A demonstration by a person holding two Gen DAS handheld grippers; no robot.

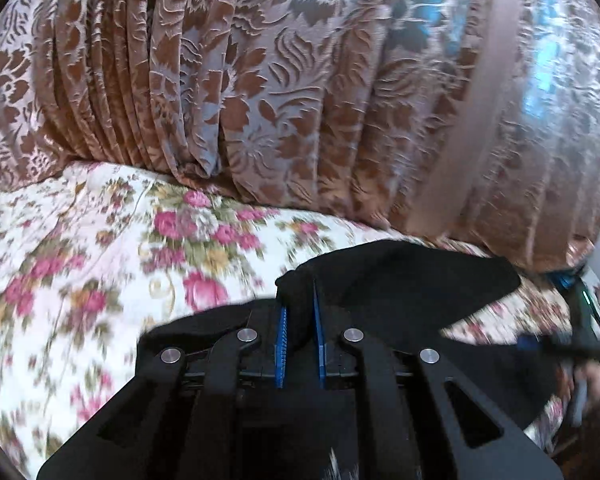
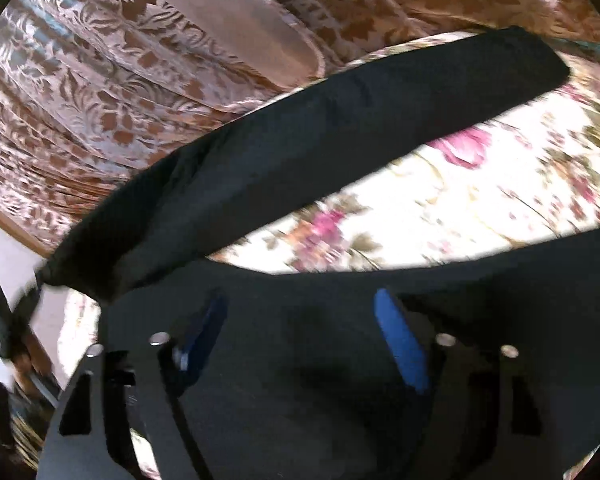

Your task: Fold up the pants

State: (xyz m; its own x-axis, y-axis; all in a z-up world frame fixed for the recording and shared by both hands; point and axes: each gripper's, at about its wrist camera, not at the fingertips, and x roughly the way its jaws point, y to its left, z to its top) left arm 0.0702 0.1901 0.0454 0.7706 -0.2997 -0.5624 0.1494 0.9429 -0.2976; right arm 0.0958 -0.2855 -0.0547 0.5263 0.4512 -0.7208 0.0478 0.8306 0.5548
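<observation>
Left gripper (image 1: 300, 334), pads pinched narrow on black pants (image 2: 300, 152), holds one end of a leg whose long axis runs across the floral bed (image 2: 480, 200), while the right gripper (image 2: 300, 340) gapes wide over nearer cloth.

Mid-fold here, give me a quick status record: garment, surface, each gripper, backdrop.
garment: black pants, one leg stretched across the bed, lifted at one end
surface: floral bedspread
left gripper: shut on a bunch of the pants' fabric between its blue pads
right gripper: jaws wide apart, black fabric in front of them, no grip visible
backdrop: brown patterned curtain behind the bed
image quality: motion blur in both views
</observation>
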